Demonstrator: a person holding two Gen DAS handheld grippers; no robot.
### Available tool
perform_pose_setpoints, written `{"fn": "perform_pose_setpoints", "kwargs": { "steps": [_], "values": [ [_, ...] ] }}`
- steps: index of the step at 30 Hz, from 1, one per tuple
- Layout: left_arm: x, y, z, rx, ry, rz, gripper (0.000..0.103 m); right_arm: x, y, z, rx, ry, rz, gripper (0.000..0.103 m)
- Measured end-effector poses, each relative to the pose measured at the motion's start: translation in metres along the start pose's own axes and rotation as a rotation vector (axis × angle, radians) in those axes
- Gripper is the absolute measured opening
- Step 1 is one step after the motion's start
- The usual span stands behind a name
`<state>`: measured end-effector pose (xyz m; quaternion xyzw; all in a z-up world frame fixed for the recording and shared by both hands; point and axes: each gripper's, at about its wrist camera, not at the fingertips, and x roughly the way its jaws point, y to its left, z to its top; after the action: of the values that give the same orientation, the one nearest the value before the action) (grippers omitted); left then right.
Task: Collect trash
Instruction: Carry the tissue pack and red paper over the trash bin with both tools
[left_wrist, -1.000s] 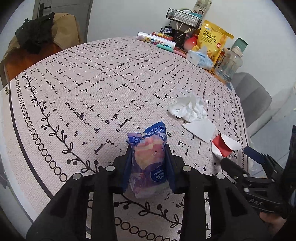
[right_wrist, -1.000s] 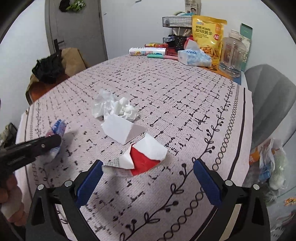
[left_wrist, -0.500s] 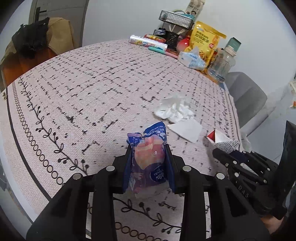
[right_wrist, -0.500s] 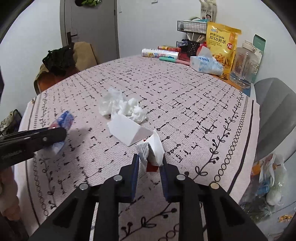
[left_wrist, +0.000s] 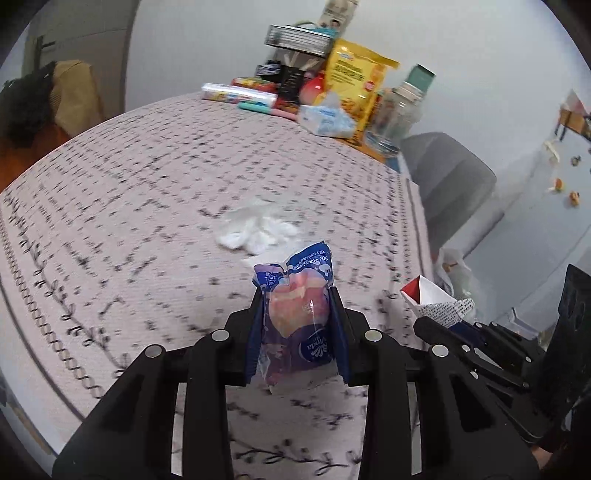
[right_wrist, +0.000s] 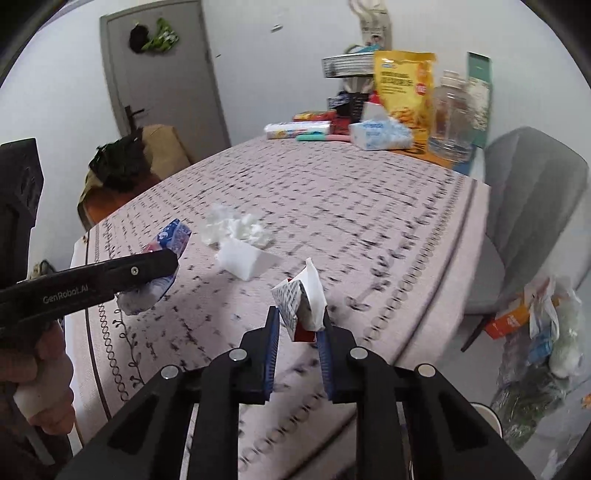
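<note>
Right wrist view: right hand-held gripper (right_wrist: 298, 326) clenched on the red-and-white wrapper (right_wrist: 301, 301), left hand-held gripper (left_wrist: 295, 325) grasping the tissue packet (left_wrist: 297, 314), both clear of the counter (right_wrist: 369, 206); keep both grips firm, carrying right past the near edge toward the trash bag (right_wrist: 535, 343), avoiding the grey chair (right_wrist: 532, 184).

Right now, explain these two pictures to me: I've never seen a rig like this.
No robot here: a person holds a two-finger gripper in each hand, and each carries a fisheye camera looking along its fingers. One picture is taken from the left gripper, shut on a blue-and-pink tissue packet. The other is from the right gripper, shut on a folded red-and-white paper scrap. On the patterned tablecloth still lie a crumpled tissue and a white folded paper. Snacks and a jar stand at the far edge.
</note>
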<state>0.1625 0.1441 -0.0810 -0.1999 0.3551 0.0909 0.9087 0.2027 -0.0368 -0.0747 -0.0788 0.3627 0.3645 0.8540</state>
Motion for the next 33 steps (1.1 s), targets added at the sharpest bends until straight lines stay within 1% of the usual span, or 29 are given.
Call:
{"fn": "perform_pose_setpoints", "kwargs": {
  "steps": [5, 14, 21, 24, 33],
  "values": [
    [0.009, -0.038, 0.0, 0.063, 0.015, -0.043, 0.032, -0.016, -0.028, -0.01, 0.034, -0.009, -0.043, 0.02],
    [0.034, -0.108, -0.005, 0.174, 0.066, -0.131, 0.032, -0.041, -0.1, -0.038, 0.15, -0.007, -0.157, 0.02],
    [0.06, -0.159, -0.01, 0.243, 0.119, -0.187, 0.032, -0.048, -0.151, -0.074, 0.247, 0.035, -0.226, 0.021],
    [0.073, -0.182, -0.017, 0.277, 0.151, -0.206, 0.032, -0.048, -0.174, -0.093, 0.299, 0.055, -0.252, 0.021],
    [0.117, -0.233, -0.036, 0.339, 0.243, -0.236, 0.032, -0.043, -0.224, -0.142, 0.418, 0.093, -0.29, 0.023]
  ]
}}
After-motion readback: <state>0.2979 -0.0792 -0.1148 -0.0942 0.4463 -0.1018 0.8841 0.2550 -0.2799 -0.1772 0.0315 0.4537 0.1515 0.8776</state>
